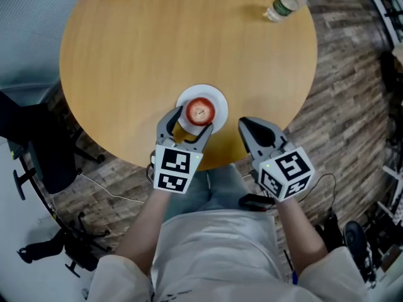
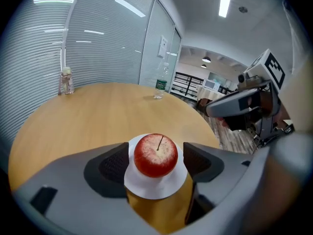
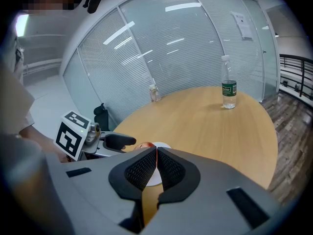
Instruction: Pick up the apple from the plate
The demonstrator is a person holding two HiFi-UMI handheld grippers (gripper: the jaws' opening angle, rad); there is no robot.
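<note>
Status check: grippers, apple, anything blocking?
Left gripper open, jaws either side of the apple, no contact. Right gripper shut, empty, clear of the plate. Fruit on the plate, stem up. Nothing in the way.

Red apple (image 1: 200,111), stem up, on small white plate (image 1: 218,100), near table edge

Red apple (image 1: 200,111) (pale-speckled) on white plate (image 1: 220,99), tan wooden table (image 1: 157,43).

A red round apple (image 1: 200,111) sits on a small white plate (image 1: 218,99) near the round wooden table's (image 1: 157,43) front edge, between the left gripper's (image 1: 192,121) jaws. The right gripper (image 1: 247,124) is just to its right, and a clear plastic bottle (image 1: 286,4) lies far behind.
</note>
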